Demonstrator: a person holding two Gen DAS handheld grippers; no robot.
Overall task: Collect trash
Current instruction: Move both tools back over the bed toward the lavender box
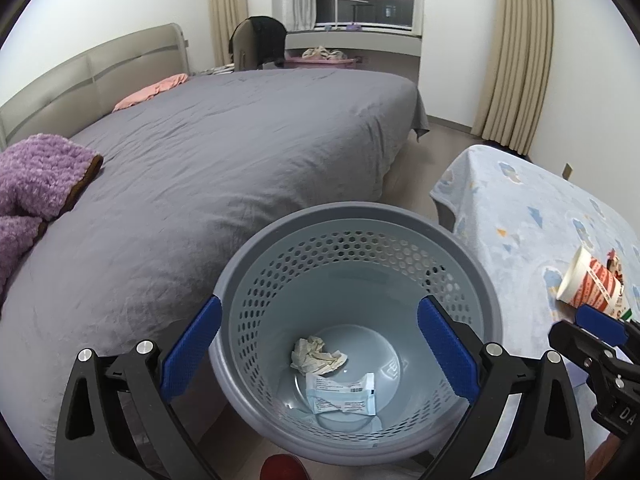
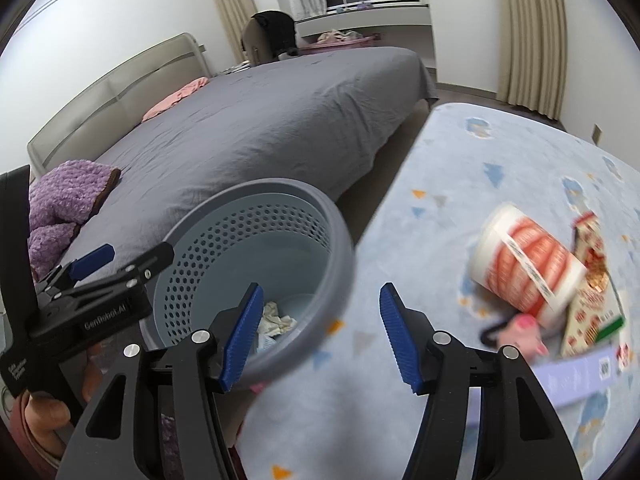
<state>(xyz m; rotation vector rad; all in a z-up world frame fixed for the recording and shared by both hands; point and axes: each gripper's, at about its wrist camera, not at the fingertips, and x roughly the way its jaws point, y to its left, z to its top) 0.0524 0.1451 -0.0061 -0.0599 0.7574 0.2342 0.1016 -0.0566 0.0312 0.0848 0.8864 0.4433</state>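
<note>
Your left gripper stands wide and empty above the round grey perforated plastic bin, where a crumpled white tissue and a pale blue wrapper lie on the bottom. Your right gripper is half-spread, holding nothing. Take the tipped red-and-white paper cup next, on the blue patterned tablecloth right of the bin. Grip across its wall gently, since thin paper likely crushes; watch the packets touching it.

My left gripper and right gripper are black angular frames with silver round screws and ribbed blue finger pads. White lettering on the left body reads, I think, "GenRobot.AI".
</note>
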